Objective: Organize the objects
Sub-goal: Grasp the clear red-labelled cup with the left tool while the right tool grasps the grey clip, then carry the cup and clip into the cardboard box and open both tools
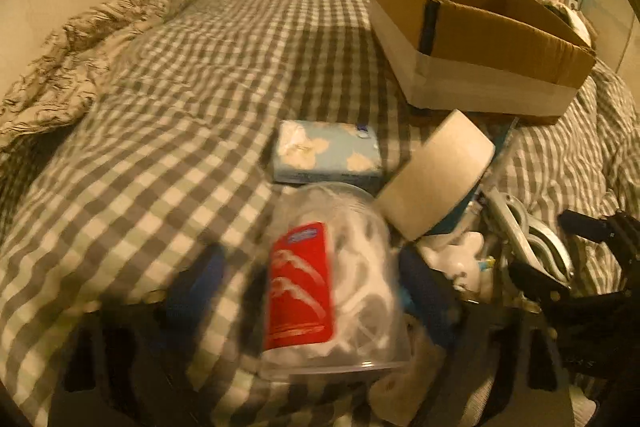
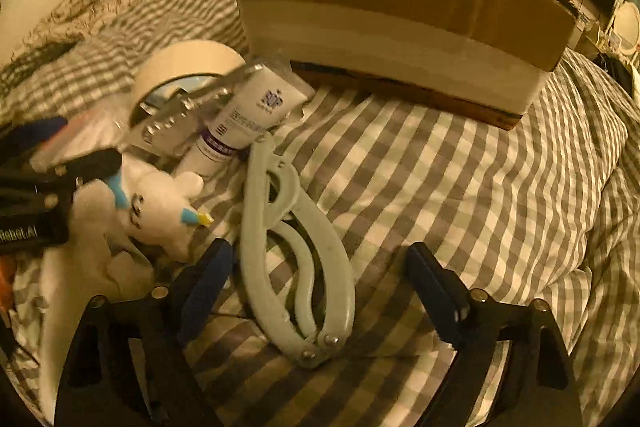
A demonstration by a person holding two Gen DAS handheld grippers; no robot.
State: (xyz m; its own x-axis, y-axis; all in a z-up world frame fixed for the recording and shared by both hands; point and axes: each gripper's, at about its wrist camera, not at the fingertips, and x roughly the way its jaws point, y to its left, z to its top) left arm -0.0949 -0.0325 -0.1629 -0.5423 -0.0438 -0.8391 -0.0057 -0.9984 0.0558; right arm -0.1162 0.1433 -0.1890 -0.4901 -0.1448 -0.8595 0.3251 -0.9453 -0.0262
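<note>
Left gripper [image 1: 308, 291] jaws spread around a clear jar [image 1: 336, 291] with a red label, contact unclear; right gripper [image 2: 320, 287] jaws wide, straddling pale scissor-like tongs [image 2: 296, 259], holding nothing.

The left tool [image 2: 36, 203] bears the partly readable print "RobotAI"; other labels are illegible.

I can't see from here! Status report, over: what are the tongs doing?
Left tongs open around clear jar. Right tongs open around pale clamp tool, not gripping. Box waits beyond. Tape roll leans by jar.
</note>
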